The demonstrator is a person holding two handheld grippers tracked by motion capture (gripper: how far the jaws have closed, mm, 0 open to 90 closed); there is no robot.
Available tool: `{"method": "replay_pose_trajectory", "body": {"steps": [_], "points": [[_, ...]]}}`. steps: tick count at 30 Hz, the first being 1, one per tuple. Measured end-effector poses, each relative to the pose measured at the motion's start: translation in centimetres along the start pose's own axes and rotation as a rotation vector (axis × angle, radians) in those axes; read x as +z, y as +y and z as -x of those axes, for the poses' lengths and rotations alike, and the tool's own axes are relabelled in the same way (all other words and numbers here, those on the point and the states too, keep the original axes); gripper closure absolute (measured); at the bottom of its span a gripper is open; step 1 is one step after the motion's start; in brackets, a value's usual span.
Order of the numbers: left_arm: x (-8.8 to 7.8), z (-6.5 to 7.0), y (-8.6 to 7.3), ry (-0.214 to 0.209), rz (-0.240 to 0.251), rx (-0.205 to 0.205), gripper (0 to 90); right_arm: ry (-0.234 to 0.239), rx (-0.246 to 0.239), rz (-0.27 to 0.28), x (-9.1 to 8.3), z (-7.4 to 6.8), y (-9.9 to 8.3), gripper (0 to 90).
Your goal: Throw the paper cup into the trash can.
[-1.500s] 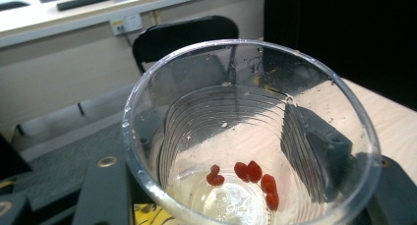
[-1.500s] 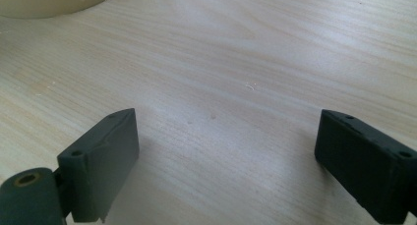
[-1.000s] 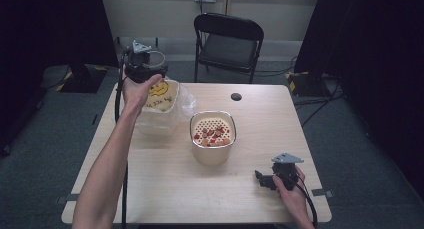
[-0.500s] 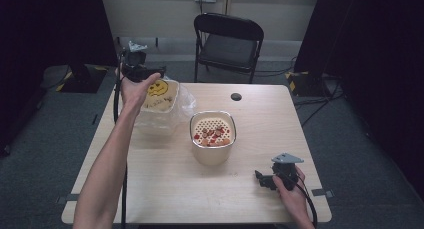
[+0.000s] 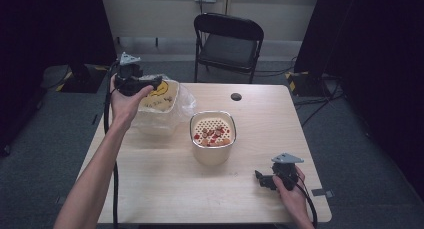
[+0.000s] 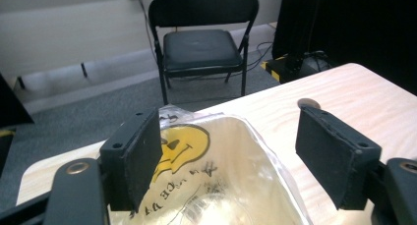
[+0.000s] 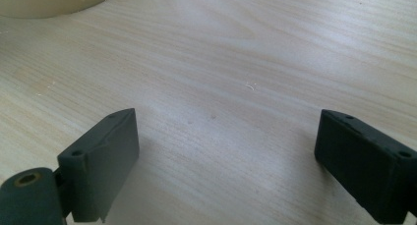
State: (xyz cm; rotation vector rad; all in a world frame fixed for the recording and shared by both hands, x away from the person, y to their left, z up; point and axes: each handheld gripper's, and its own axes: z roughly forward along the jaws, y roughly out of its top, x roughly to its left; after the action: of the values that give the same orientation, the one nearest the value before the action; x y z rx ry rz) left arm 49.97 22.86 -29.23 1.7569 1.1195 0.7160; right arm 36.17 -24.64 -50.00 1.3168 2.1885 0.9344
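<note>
The left hand-held gripper hangs above the far left corner of the tabletop, right over a clear plastic bag printed with a yellow smiley face. Its jaws have just been closing, yet in the left gripper view they stand clearly apart, with the bag bulging up between them. The left pad sits against or just beside the printed film, and whether it presses on it cannot be told; the right pad stands off from the bag, with bare tabletop showing behind it. Nothing is gripped.

The bag lies just left of a cream-coloured bowl at the middle of the tabletop, whose perforated insert carries red and brown pieces.

The right hand-held gripper rests low over the near right part of the tabletop, well apart from bag and bowl. In the right gripper view its jaws are spread wide over bare wood, with nothing between them; the bowl's base shows at the top left edge.
</note>
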Motion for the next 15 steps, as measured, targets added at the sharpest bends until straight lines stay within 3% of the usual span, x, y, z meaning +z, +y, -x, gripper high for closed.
{"method": "replay_pose_trajectory", "body": {"steps": [2, 11, 15], "points": [[-0.8, 0.3, -0.6, -0.020, 0.002, -0.013, 25.1, 0.000, 0.000, 0.000, 0.0, 0.0, 0.0, 8.9], [-3.8, 1.9, -2.1, -0.033, 0.001, 0.064, 24.1, 0.000, 0.000, 0.000, 0.0, 0.0, 0.0, 8.9], [-4.9, 2.6, -3.3, -0.042, -0.006, 0.069, 23.3, 0.000, 0.000, 0.000, 0.0, 0.0, 0.0, 8.9]]}}
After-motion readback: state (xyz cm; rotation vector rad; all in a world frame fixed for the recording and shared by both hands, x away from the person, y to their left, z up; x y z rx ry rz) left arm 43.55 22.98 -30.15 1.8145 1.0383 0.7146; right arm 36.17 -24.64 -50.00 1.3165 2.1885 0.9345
